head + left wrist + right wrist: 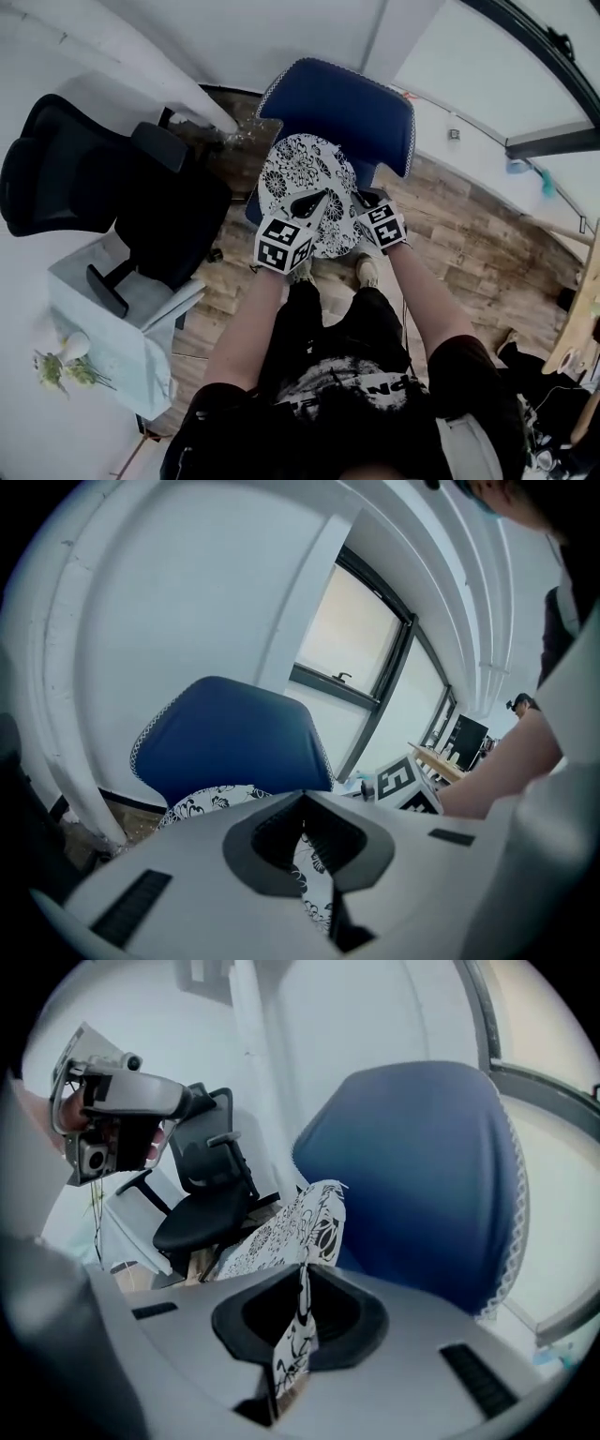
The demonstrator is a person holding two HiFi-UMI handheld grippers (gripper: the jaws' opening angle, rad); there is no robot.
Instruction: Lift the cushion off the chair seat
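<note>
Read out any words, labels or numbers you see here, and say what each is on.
Shirt: white print, too distorted to read.
Left cube, right cube: square marker codes, no letters.
Cushion: floral pattern only.
Nothing else legible.

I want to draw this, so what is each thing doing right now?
Black-and-white flowery fabric cushion: held up by its near edge, tilted.
Left gripper: shut on the cushion.
Right gripper: shut on the cushion.
Blue padded chair: upright, nobody sitting.
Black office chair: upright, empty.
</note>
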